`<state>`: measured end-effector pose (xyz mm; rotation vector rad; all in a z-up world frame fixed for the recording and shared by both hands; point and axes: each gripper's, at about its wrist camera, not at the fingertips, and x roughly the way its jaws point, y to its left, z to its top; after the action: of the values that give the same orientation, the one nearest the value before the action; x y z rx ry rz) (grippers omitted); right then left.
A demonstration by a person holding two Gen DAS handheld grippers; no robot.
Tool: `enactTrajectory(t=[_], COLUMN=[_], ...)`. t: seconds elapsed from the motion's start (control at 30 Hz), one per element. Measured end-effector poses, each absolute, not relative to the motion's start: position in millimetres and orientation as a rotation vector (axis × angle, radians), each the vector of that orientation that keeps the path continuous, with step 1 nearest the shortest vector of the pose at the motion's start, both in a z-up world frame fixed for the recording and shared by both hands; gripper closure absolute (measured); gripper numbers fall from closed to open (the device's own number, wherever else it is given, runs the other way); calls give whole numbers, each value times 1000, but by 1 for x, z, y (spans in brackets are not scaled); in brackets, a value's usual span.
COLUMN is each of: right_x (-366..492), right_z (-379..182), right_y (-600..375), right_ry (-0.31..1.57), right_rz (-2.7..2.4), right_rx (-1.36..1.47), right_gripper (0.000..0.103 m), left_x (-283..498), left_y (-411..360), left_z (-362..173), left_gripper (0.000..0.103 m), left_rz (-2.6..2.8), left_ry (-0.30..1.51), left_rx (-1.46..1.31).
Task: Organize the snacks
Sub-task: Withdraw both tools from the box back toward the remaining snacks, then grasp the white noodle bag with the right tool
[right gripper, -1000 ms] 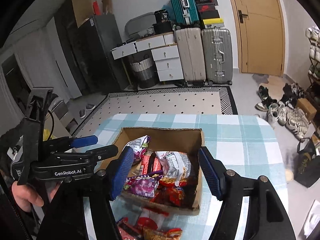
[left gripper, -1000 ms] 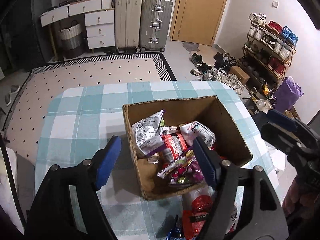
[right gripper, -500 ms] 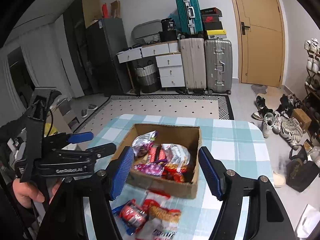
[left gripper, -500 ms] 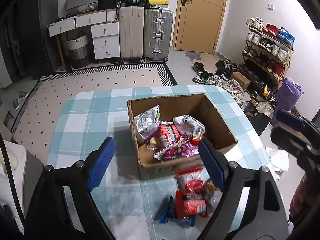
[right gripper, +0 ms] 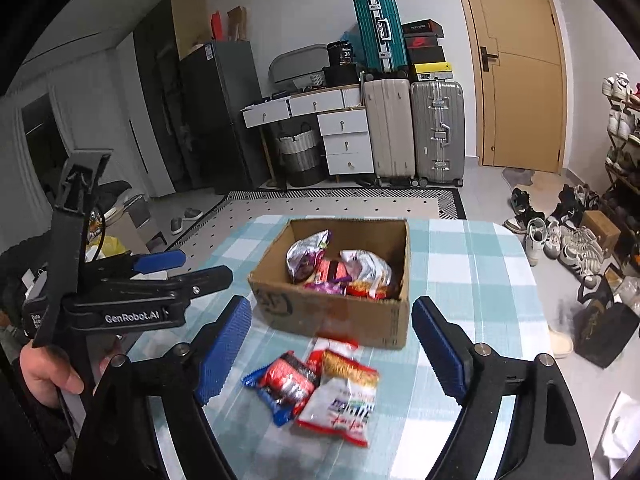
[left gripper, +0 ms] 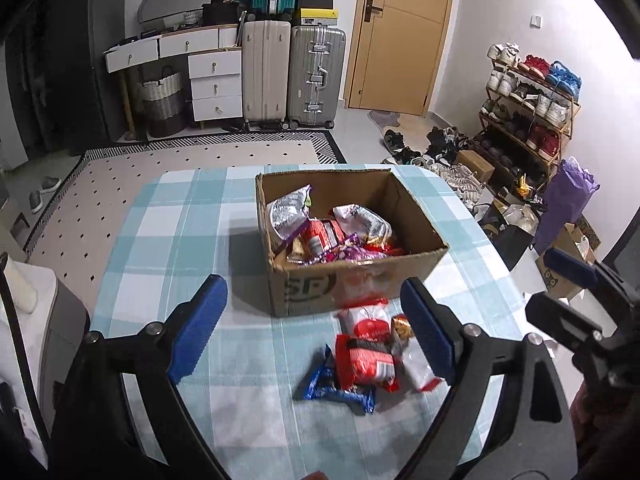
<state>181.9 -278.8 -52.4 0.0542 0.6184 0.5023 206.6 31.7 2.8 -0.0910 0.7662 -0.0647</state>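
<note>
left wrist view: the left tool (left gripper: 312,328) has just been opening its jaws and now stands wide, with nothing pressed between the blue pads; the loose snacks only show through the gap. a cardboard box (left gripper: 352,284) sits on the checked counter (left gripper: 168,240), already holding several snack packets (left gripper: 328,236). just in front of the box lies a small loose pile: a red packet (left gripper: 366,362), a blue wrapper (left gripper: 334,388) partly under it, and a white-and-red packet (left gripper: 418,364). the packets overlap, so a grab at one could drag or pinch a neighbour, and the glossy film may slip out of the pads. the pile is blurred and its print is unreadable. the right pad covers part of the white-and-red packet. the right tool (left gripper: 568,292) enters at the right edge, cut off by the frame.

right wrist view: the right tool (right gripper: 332,348) has also just been opening and stands wide and empty above the same pile, where the white-and-red packet (right gripper: 340,404) lies nearest. the left tool (right gripper: 160,276) hangs to the left, held by a hand (right gripper: 48,372). both tools near one small pile could collide, or nudge the box. the box's near wall hides the lower packets, so how full it is cannot be told.
</note>
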Motion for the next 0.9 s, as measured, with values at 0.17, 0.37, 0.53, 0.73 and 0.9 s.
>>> enactTrajectory(t=[0.17,0.37,0.53,0.73,0.9], right_x=[165,155,159,173,184], right_z=[-63,-81,-104,-133,-151], right_y=[-281,-282,-280,-275,-272], right_ry=[630,660,703,765,798], right_rz=[503,493,499,494,496], right_rx=[66,86,102,117,126], right_gripper=[18,18,18,18,18], left_x=[188,170,164,164,167], left_y=[32,31,38,46,54], left_z=[-7,-16,-33,-55,-70], left_gripper=[15,13,11,8,6], left_rz=[-96,-84,-89,-52,-38], left_ry=[783,770,793,813,821], left_rx=[-129,-123,-169,-180,-196])
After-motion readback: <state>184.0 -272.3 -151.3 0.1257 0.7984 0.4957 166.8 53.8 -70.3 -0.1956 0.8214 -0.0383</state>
